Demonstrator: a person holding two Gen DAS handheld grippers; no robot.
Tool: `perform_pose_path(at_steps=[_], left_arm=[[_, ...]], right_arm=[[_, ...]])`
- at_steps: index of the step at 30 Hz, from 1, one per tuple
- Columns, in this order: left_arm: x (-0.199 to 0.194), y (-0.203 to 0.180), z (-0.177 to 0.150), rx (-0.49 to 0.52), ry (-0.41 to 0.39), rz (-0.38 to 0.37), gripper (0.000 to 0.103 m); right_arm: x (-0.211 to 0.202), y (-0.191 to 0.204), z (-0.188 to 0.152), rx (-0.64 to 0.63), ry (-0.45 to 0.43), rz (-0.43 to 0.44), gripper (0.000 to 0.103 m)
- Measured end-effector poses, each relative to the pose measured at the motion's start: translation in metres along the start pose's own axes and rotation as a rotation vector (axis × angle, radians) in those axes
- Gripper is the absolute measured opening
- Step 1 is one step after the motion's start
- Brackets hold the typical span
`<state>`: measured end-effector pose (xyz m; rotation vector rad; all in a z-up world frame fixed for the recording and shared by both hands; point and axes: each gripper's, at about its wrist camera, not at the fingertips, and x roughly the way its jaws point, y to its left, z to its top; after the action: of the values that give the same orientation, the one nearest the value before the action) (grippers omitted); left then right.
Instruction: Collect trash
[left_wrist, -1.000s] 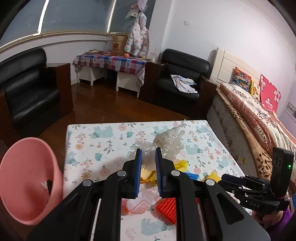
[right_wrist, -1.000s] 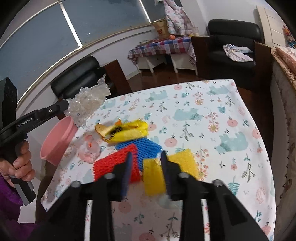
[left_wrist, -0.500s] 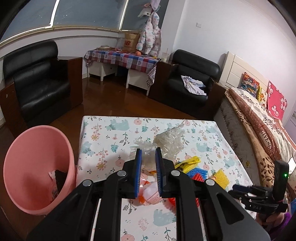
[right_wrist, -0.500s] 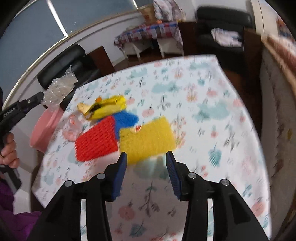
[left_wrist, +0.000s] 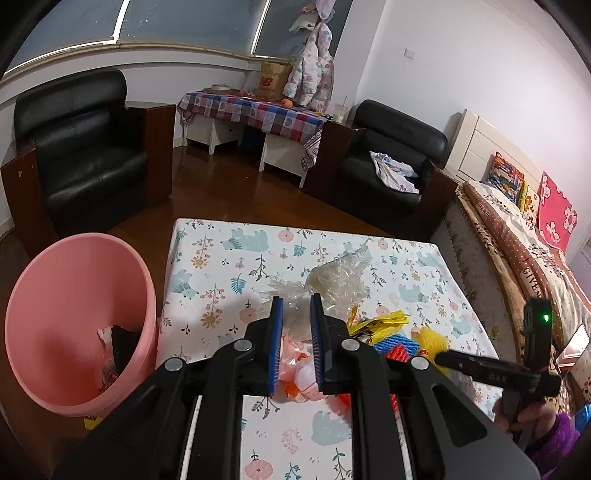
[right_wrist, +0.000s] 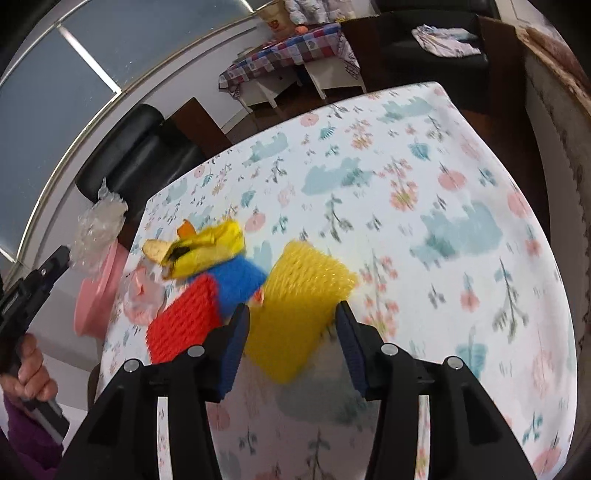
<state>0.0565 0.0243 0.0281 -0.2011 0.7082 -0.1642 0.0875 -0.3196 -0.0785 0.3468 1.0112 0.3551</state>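
Note:
My left gripper (left_wrist: 296, 314) is shut on a crumpled clear plastic wrap (left_wrist: 338, 280) and holds it above the table, right of the pink trash bin (left_wrist: 79, 317); the wrap also shows in the right wrist view (right_wrist: 98, 229). My right gripper (right_wrist: 291, 325) is open, its jaws on either side of a yellow foam net (right_wrist: 303, 295) lying on the table. A red foam net (right_wrist: 184, 317), a blue foam net (right_wrist: 236, 280), a yellow wrapper (right_wrist: 203, 251) and a pink plastic bag (right_wrist: 142, 295) lie to its left.
The table (left_wrist: 221, 266) has a floral cloth. The bin stands on the floor at its left edge and holds some trash. Black armchairs (left_wrist: 88, 155) stand beyond, and a bed (left_wrist: 517, 251) is on the right.
My left gripper has risen and moved left with the plastic wrap, bringing the bin more into view. My right gripper has opened wider and closed in around the yellow net.

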Motion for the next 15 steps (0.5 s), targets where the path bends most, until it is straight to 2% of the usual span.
perform_pose_path(at_steps=[5, 9, 15], left_arm=[[0.001, 0.002, 0.0, -0.013, 0.0, 0.003, 0.014], [0.0, 0.002, -0.002, -0.013, -0.002, 0.005, 0.014], [0.005, -0.002, -0.004, -0.003, 0.006, 0.002, 0.014]], right_arm=[[0.0, 0.013, 0.009, -0.051, -0.033, -0.013, 0.048], [-0.007, 0.014, -0.004, -0.093, -0.03, -0.072, 0.048], [-0.003, 0.015, -0.017, -0.09, -0.007, -0.087, 0.048]])
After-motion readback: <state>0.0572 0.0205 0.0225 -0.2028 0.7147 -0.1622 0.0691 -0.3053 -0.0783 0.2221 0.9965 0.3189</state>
